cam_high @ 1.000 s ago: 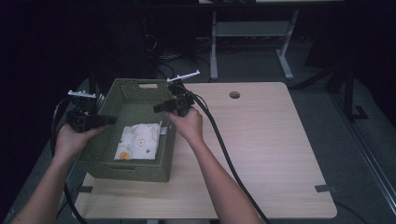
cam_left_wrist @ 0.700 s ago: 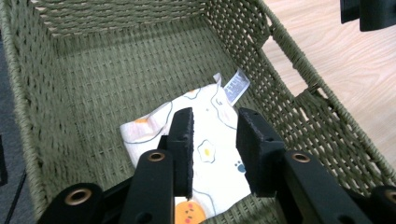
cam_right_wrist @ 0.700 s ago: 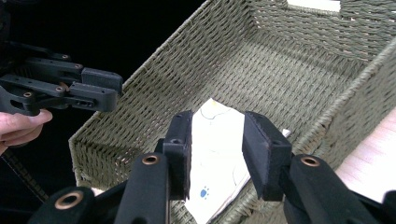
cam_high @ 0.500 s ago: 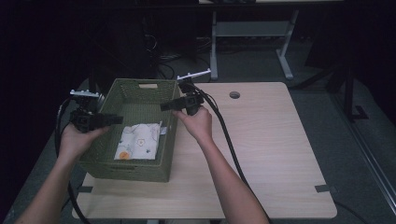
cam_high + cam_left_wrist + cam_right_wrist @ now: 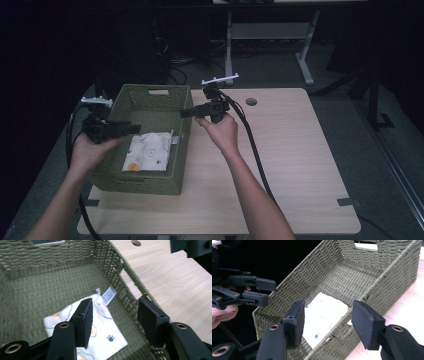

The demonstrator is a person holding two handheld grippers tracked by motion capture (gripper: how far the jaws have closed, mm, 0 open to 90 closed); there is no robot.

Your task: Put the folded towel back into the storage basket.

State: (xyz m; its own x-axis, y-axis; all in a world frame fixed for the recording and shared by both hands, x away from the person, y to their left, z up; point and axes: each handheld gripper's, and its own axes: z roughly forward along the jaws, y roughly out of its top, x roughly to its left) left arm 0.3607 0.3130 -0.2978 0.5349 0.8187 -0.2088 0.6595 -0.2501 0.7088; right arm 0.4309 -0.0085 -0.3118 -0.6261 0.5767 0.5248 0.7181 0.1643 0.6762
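Basket sits on the left half of the table, a folded printed cloth flat on its floor. Woven and stiff-walled, it looks light and grippy, best taken by the rim on both long sides. Left claw hangs over the left rim, right claw over the right; both have just been opening and now stand wide, nothing between them. Pale wood top looks smooth, so the basket may slide; the room beyond is dark.

left tool: let go of basket rim, jaws opening | right tool: likewise, drawn back
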